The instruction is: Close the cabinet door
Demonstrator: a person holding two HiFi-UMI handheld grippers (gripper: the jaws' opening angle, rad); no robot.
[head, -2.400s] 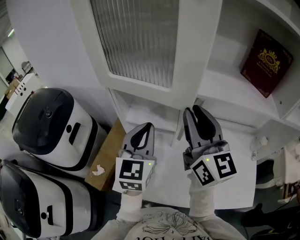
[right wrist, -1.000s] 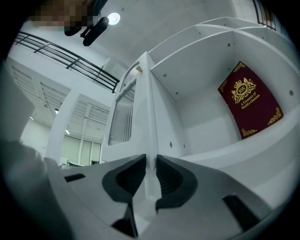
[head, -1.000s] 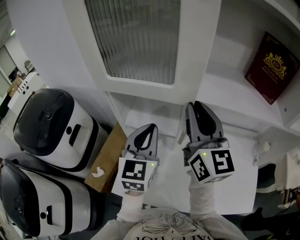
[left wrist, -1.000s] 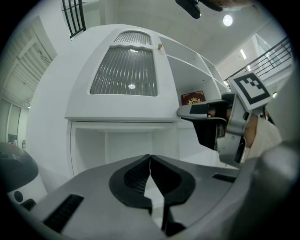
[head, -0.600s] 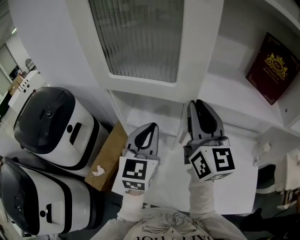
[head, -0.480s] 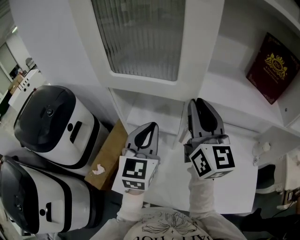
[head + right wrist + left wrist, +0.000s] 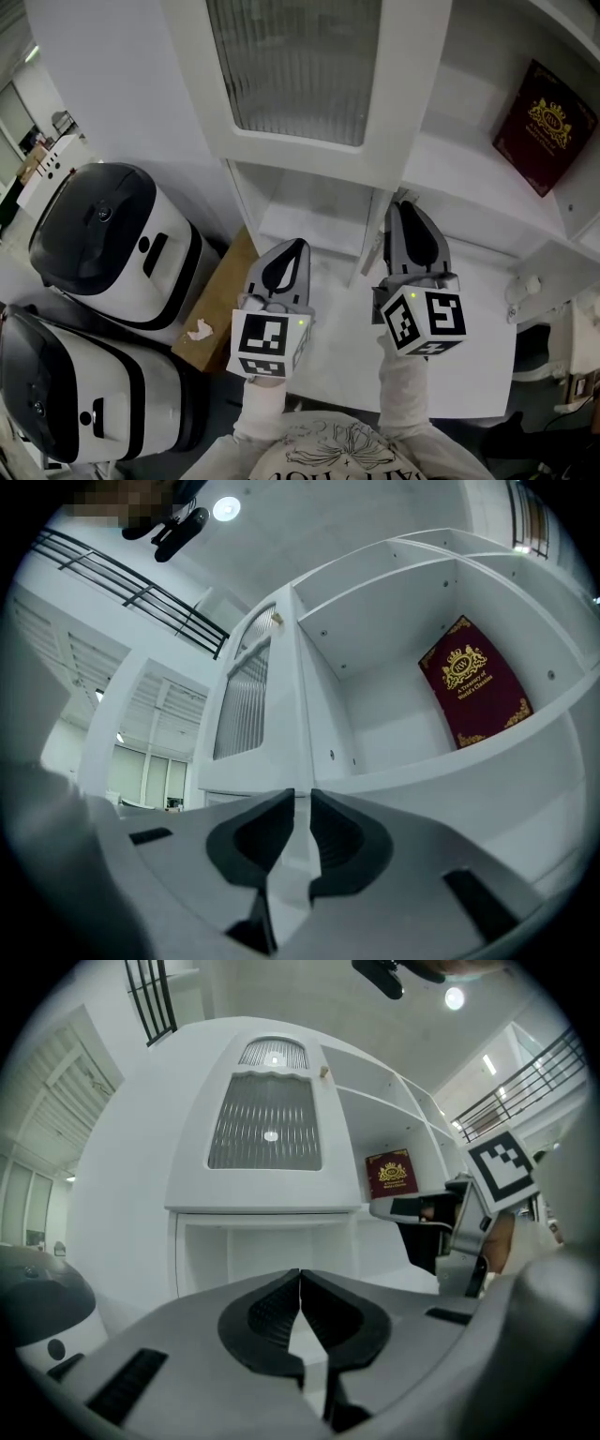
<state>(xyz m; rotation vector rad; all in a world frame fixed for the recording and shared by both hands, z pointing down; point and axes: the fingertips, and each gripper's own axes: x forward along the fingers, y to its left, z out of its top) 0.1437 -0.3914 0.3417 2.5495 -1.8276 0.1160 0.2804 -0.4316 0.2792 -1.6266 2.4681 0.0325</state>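
The cabinet door point(image 7: 309, 159), a white frame round a ribbed glass pane, stands swung out from the cabinet, so the shelf point(image 7: 459, 178) behind it lies exposed with a dark red book point(image 7: 548, 122) leaning at its right end; the door is not yet closed. Both tools are held low and in front of the cabinet, below the door's bottom rail and apart from it, which reads as a ready stance before a push rather than a grasp. The right tool point(image 7: 403, 208) points up toward the door's free edge, and in the right gripper view that edge runs straight above its tips, so this tool seems the likelier one to nudge the door. Its jaws are clenched to a hairline slit with only white background showing through, and I judge it holds nothing. The left tool point(image 7: 292, 246) sits lower and further left, jaws pressed tip to tip, empty, facing the pane squarely. Well to the left, two black-and-white rice cookers point(image 7: 112, 244) and a cardboard box point(image 7: 220, 300) stand clear of the door's swing.
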